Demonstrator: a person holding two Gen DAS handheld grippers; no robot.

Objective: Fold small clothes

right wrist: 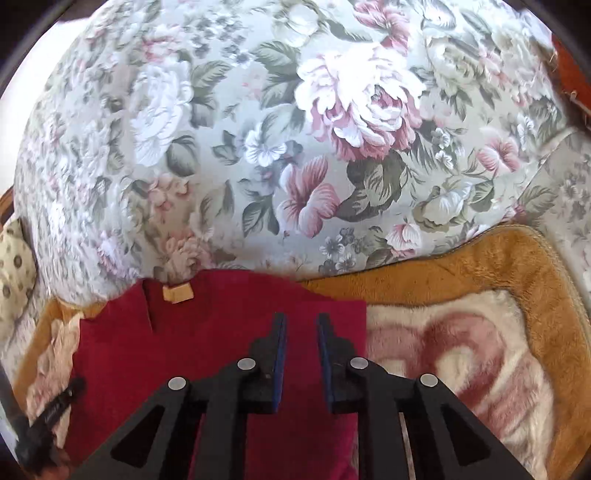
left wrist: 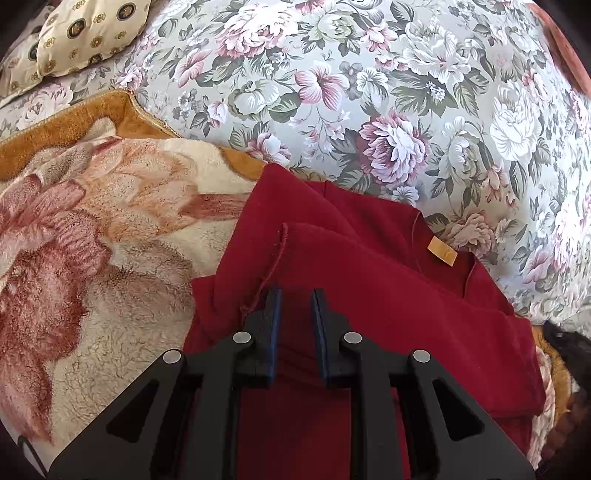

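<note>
A dark red small garment (left wrist: 369, 266) with a tan neck label (left wrist: 441, 252) lies partly folded on a fuzzy blanket (left wrist: 92, 229). One side is folded over, with a loose red thread along its edge. My left gripper (left wrist: 295, 295) hovers over the garment's lower middle, open and empty. In the right wrist view the same garment (right wrist: 203, 332) and its label (right wrist: 178, 293) lie below the cushion. My right gripper (right wrist: 301, 319) is open and empty over the garment's right edge.
A large floral cushion (left wrist: 369, 92) rises behind the garment and also fills the right wrist view (right wrist: 258, 129). A cream patterned pillow (left wrist: 85, 33) lies at the far left. The blanket has an orange border (right wrist: 480, 258). A dark object (right wrist: 44, 417) lies at the lower left.
</note>
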